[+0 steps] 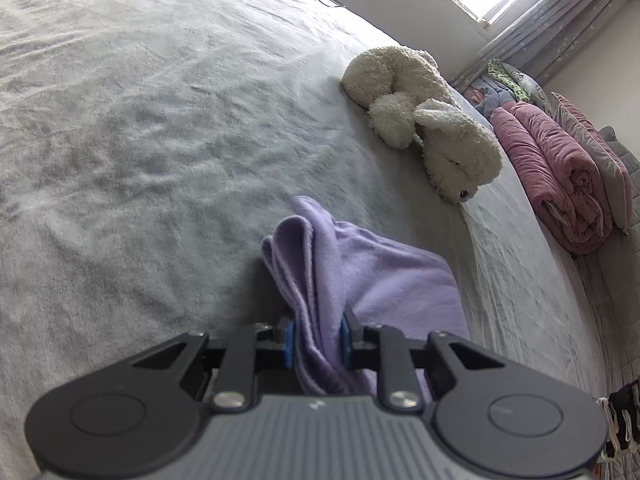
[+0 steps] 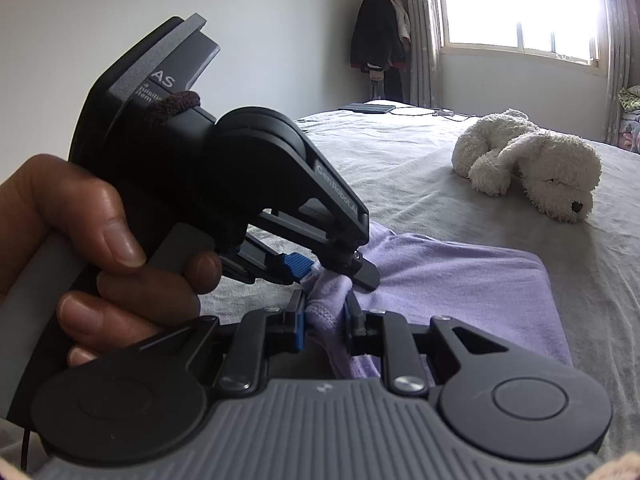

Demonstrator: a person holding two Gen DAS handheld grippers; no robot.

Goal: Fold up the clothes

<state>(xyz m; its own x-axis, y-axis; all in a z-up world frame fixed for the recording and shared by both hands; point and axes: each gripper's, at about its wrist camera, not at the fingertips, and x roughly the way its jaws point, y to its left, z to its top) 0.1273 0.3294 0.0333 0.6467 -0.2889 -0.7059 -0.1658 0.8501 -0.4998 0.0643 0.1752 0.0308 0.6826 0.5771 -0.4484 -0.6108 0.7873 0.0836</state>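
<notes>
A lilac garment (image 1: 384, 276) lies partly folded on the grey bed (image 1: 140, 140). My left gripper (image 1: 318, 338) is shut on a bunched edge of it, with folds standing up between the blue pads. In the right wrist view the same lilac garment (image 2: 460, 280) spreads to the right, and my right gripper (image 2: 325, 320) is shut on a gathered corner. The left gripper (image 2: 332, 270) shows there just above and left, pinching the same cloth, held by a hand (image 2: 92, 248). The two grippers are almost touching.
A white plush dog (image 1: 428, 120) lies on the bed beyond the garment, seen also as the plush dog (image 2: 532, 164). Rolled pink quilts (image 1: 552, 172) and pillows sit at the right edge. A dark tablet (image 2: 366, 107) with cables rests at the far side. Coats (image 2: 380, 36) hang by the window.
</notes>
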